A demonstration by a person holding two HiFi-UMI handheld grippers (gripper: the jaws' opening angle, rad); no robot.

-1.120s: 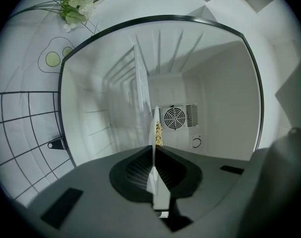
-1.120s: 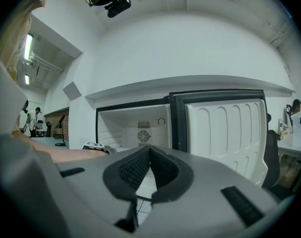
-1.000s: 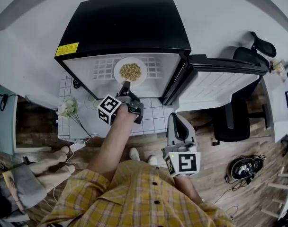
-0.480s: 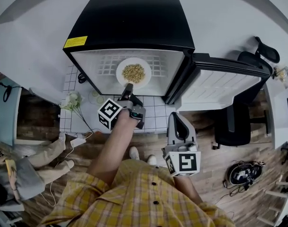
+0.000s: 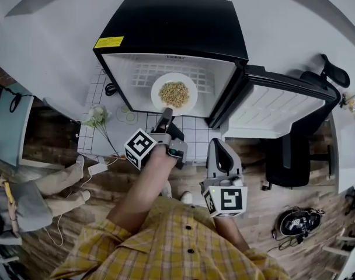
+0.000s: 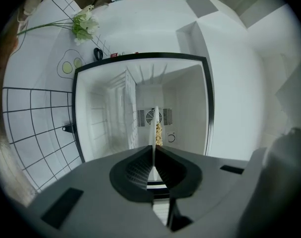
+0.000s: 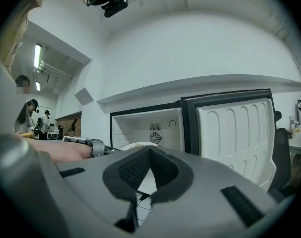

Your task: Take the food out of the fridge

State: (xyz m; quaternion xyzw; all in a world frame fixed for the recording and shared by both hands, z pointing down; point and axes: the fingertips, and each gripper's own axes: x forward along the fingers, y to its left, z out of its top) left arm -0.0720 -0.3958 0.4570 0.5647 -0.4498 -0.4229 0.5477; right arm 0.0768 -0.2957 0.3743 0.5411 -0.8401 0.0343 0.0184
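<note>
A white plate (image 5: 160, 95) heaped with yellowish food (image 5: 174, 94) sits at the mouth of the small black fridge (image 5: 171, 28). My left gripper (image 5: 164, 120) is shut on the plate's near rim. In the left gripper view the plate (image 6: 155, 133) shows edge-on between the jaws, with the food (image 6: 159, 133) beyond. My right gripper (image 5: 219, 154) hangs back near my body with its jaws shut on nothing; its tips (image 7: 149, 150) meet in front of the open fridge (image 7: 149, 128).
The fridge door (image 5: 282, 98) stands swung open to the right. A checked white mat (image 5: 98, 139) with a flower sprig (image 5: 94, 120) lies before the fridge. A black office chair (image 5: 294, 156) stands at the right. People sit at the left edge (image 5: 31, 200).
The plate has come forward toward the fridge's front edge, held by my left gripper as it draws back. The right gripper has stayed where it was.
</note>
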